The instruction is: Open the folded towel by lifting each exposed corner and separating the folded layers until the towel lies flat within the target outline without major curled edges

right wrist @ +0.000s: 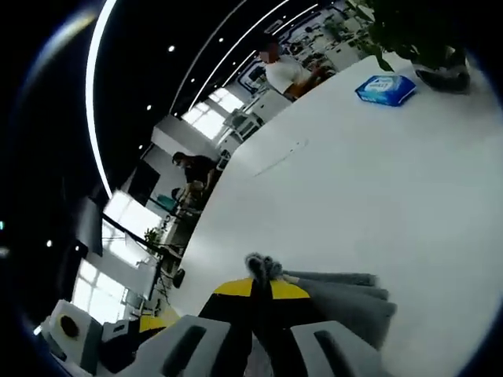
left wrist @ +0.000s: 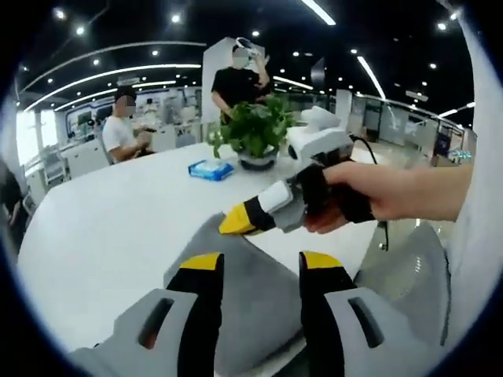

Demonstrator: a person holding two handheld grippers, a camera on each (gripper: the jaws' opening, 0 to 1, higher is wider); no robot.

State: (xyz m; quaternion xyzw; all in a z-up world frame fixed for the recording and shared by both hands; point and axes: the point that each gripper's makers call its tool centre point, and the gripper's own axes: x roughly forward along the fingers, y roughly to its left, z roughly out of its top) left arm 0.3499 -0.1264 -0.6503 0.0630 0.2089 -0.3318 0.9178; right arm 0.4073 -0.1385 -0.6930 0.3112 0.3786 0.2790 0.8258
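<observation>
Nearest the left gripper [left wrist: 262,267], whose jaws stand spread, the grey towel [left wrist: 251,306] lies on the white table [left wrist: 118,228]. Just beyond, the right gripper [right wrist: 262,289] pinches a bunched towel corner. Farther off sit a blue packet [left wrist: 211,169], its writing unreadable, and a potted plant [left wrist: 255,129].

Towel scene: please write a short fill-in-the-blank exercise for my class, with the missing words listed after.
1. The towel is ____ in colour.
2. The right tool is shut on the ____.
3. The packet beside the potted plant is ____.
4. The left tool's jaws stand ____.

Missing words: grey; towel; blue; open
</observation>
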